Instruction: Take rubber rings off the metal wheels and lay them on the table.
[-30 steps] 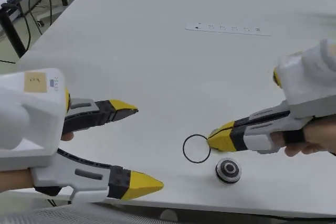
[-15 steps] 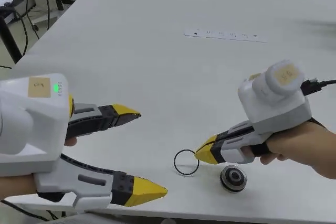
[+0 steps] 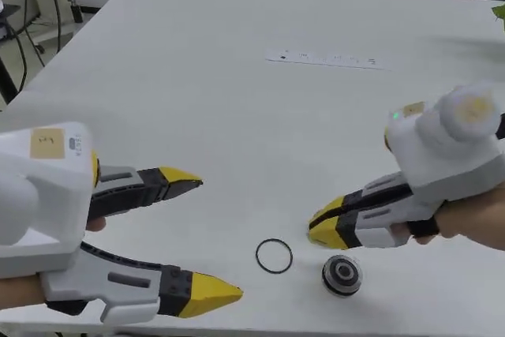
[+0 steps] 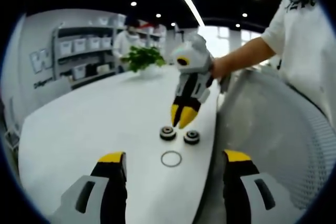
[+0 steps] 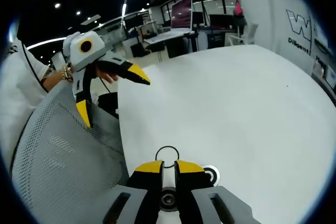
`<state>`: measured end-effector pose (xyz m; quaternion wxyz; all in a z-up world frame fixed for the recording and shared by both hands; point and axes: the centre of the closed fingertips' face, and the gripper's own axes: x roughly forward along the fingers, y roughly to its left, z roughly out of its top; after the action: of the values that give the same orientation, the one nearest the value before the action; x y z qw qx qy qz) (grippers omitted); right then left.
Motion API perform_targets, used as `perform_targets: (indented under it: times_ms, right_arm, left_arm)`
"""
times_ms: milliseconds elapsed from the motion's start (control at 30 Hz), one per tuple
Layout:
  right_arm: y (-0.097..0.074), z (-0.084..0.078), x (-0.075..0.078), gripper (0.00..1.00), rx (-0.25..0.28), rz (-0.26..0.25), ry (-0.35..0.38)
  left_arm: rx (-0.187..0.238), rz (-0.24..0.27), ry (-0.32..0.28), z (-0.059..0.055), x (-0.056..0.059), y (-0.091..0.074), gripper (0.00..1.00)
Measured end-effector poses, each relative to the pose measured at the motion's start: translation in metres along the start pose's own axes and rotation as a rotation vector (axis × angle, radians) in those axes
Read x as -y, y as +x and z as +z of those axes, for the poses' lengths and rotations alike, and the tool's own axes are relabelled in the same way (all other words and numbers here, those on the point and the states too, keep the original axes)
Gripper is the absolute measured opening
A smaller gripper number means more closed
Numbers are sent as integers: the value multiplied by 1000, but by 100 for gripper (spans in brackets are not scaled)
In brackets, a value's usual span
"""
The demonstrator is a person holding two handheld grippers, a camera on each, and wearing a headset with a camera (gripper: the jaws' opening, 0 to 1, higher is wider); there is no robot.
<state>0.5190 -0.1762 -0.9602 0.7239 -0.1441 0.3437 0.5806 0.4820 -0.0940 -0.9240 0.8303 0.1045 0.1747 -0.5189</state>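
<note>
L claw (image 3: 197, 236): jaws wide apart, empty, over near edge of surface (image 3: 237, 76). R claw (image 3: 316, 230): jaws together, holding nothing, tips near the rubber ring (image 3: 274, 256) but not touching. Ring lies flat by the near edge. Head view has one wheel (image 3: 342, 274) beside the ring, toward right edge. L gripper view adds a second wheel (image 4: 168, 133) just beside it, below R claw tips.
</note>
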Motion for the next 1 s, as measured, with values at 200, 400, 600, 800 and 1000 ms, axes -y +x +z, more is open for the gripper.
perform_targets:
  times_ms: [200, 400, 600, 800, 1000]
  right_arm:
    - [-30, 11, -4, 6, 130, 16, -7]
    - [-50, 5, 8, 8, 188, -28, 5]
    - [-55, -16, 15, 10, 220, -35, 77]
    - [-44, -41, 14, 11, 118, -25, 70]
    - [-34, -54, 2, 12, 52, 15, 44]
  left_arm:
    - [3, -14, 11, 6, 6, 12, 74]
    - [-4, -34, 33, 11, 9, 21, 74]
    - [-7, -95, 81, 23, 19, 32, 72]
    - [-6, -125, 141, 32, 26, 53, 68]
    - [12, -214, 149, 34, 41, 67, 69]
